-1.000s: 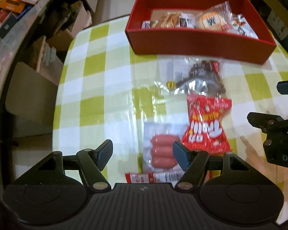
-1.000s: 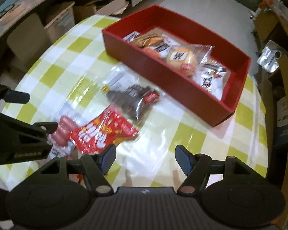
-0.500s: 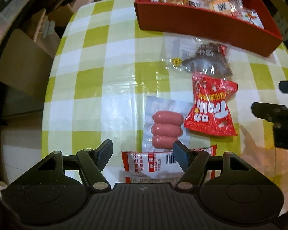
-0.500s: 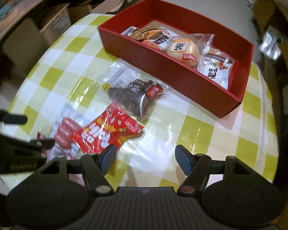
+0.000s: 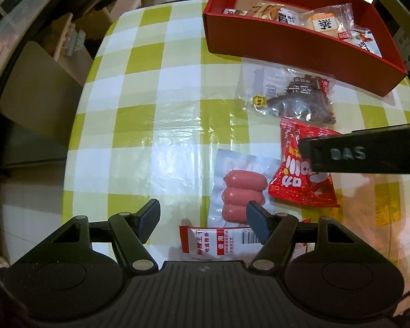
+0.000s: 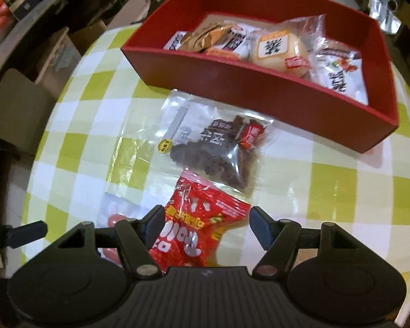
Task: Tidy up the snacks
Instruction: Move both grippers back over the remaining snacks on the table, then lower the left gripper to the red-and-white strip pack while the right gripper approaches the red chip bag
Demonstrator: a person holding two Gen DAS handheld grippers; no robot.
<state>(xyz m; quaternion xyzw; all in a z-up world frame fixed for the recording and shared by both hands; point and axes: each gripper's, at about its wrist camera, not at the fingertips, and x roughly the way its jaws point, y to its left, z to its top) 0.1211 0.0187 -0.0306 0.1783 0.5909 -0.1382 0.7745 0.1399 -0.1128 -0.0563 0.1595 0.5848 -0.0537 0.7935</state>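
Left-wrist view: the left gripper (image 5: 203,220) is seen with its jaws apart and nothing gripped, above a sausage pack (image 5: 242,192) and a red-and-white packet (image 5: 218,242) at 6 o'clock on the checked table (image 5: 139,125). Right-wrist view: the right gripper (image 6: 207,228) is likewise held apart and empty over a red bag (image 6: 199,227), with a jerky bag (image 6: 216,150) at 12 o'clock and, beyond it, the red tray (image 6: 259,93), where three or more wrapped snacks are seen.

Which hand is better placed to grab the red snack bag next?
Right, probably. The right hand-held gripper hangs open directly over the red snack bag, while the left hand-held gripper sits over the sausage pack.
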